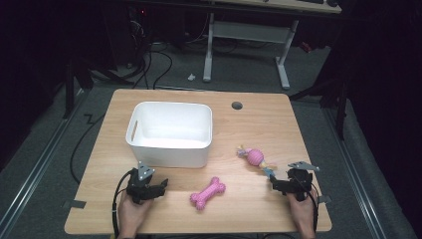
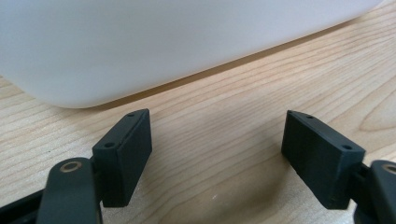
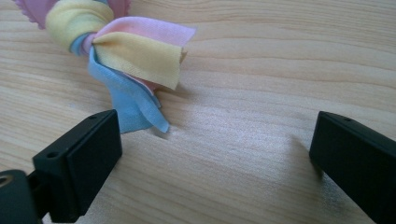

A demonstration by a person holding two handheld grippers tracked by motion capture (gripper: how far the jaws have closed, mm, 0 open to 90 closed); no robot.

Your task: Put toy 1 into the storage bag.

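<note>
Currently: approach to rope toy, pre-grasp

Right claw [image 1: 278, 184] jaws apart, just short of the pink ball-and-rag rope toy's [image 1: 255, 158] fringe [image 3: 135, 70] on the wooden tabletop [image 1: 259, 124]. Left claw [image 1: 159, 188] apart, empty, beside white plastic bin [image 1: 170, 133]. Next, likely: advance, straddle fringe, close.

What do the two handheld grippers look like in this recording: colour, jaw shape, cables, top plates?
Both the left gripper and right gripper are matte black, each topped by a grey three-cornered plate. Their jaws are flat rectangular black blocks with small screw holes. A black cable trails from each toward the person.
</note>
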